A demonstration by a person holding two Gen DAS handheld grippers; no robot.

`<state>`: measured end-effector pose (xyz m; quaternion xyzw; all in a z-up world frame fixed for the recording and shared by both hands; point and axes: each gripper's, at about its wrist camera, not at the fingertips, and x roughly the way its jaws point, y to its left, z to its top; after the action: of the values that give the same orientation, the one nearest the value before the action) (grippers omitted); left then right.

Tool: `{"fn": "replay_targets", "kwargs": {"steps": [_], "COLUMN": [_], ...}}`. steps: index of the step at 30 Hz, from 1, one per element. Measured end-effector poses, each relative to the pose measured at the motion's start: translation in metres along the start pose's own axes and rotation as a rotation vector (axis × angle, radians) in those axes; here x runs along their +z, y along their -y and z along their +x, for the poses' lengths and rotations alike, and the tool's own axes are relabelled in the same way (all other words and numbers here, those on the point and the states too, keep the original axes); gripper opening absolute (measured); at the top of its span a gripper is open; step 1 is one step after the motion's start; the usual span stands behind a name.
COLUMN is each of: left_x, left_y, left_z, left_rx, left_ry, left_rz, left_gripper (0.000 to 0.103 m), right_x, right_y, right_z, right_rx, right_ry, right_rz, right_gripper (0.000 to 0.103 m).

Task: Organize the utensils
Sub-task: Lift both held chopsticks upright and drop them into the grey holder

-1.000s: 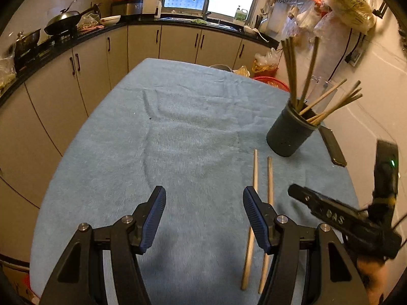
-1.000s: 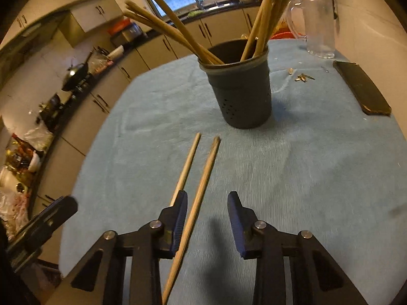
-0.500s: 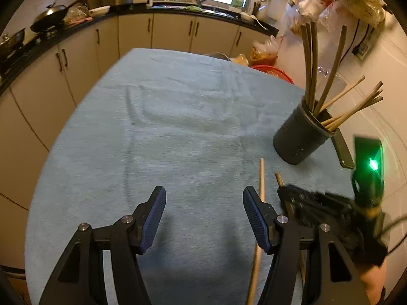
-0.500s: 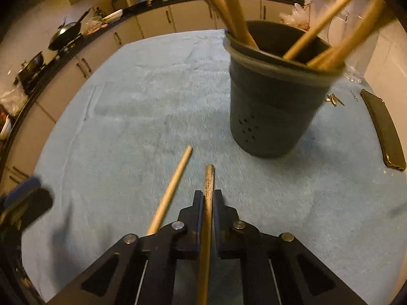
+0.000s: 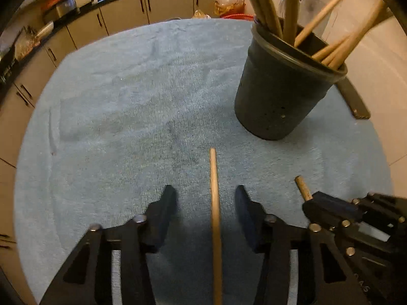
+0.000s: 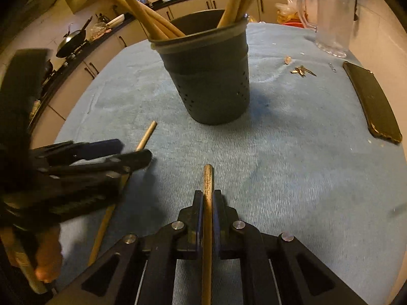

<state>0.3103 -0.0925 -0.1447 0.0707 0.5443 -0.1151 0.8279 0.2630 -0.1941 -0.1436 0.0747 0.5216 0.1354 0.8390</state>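
Wooden chopsticks (image 6: 142, 7) stood in the dark holder (image 6: 211, 81) on the desk (image 6: 305, 165). Only the right view showed the right claw (image 6: 207, 203) clamped on one chopstick (image 6: 207, 190), plus a glass jug (image 6: 328, 17), seemingly empty. The left claw (image 5: 205, 206) gaped around another chopstick (image 5: 215, 203) lying on the desk.

Blue cloth (image 6: 292, 152) covering the table, bearing a glass jug (image 6: 328, 17), a dark phone (image 6: 374, 101) and small scattered bits (image 6: 302, 70); kitchen cabinets (image 5: 122, 17) behind.

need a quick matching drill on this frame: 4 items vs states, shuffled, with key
1. right gripper
2. left gripper
3. dark holder
4. phone

a. flat on the cloth by the table edge
b. open, with a chopstick lying between its fingers
c. upright, full of chopsticks
d. shut on a chopstick

Pairs: 1-d, 2-b, 3-c, 4-a
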Motion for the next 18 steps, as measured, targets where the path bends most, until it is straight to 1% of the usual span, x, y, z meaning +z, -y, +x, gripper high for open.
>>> {"fn": "replay_targets", "kwargs": {"steps": [1, 3, 4, 6, 8, 9, 10, 12, 14, 15, 18], "left_x": [0.0, -0.002, -0.003, -0.006, -0.005, -0.004, -0.005, -0.006, -0.013, -0.018, -0.033], "left_y": [0.001, 0.005, 0.009, 0.016, 0.021, 0.019, 0.018, 0.009, 0.006, 0.006, 0.002], "left_z": [-0.001, -0.002, -0.002, -0.003, -0.004, -0.008, -0.014, -0.041, -0.073, -0.092, -0.134], "left_rx": [0.004, 0.018, 0.023, 0.034, 0.049, 0.044, 0.032, 0.009, 0.004, 0.013, 0.038], "left_ry": [0.009, 0.041, 0.054, 0.067, 0.057, 0.05, 0.066, 0.119, 0.209, 0.259, 0.342], "left_rz": [-0.005, 0.021, 0.037, 0.052, 0.071, 0.048, 0.023, -0.039, -0.061, -0.062, -0.088], "left_gripper": [0.031, 0.015, 0.01, 0.007, 0.006, 0.006, 0.006, 0.006, 0.006, 0.006, 0.006], "right_x": [0.0, 0.002, 0.002, -0.001, -0.001, -0.004, -0.009, -0.012, -0.018, -0.018, -0.024], "right_y": [0.0, 0.002, 0.003, 0.008, 0.012, 0.014, 0.018, 0.025, 0.029, 0.029, 0.033], "right_z": [0.0, 0.0, 0.001, -0.001, -0.003, -0.006, -0.01, -0.022, -0.038, -0.051, -0.083], "right_rx": [0.005, 0.005, 0.009, 0.029, 0.054, 0.051, 0.044, 0.059, 0.062, 0.057, 0.055], "right_ry": [0.0, -0.001, 0.004, 0.026, 0.036, 0.046, 0.064, 0.102, 0.146, 0.178, 0.276], "right_rz": [-0.006, -0.033, -0.038, -0.03, 0.003, 0.011, 0.013, 0.027, 0.051, 0.051, 0.104], "right_gripper": [0.011, 0.011, 0.011, 0.01, 0.009, 0.008, 0.008, 0.008, 0.008, 0.008, 0.008]}}
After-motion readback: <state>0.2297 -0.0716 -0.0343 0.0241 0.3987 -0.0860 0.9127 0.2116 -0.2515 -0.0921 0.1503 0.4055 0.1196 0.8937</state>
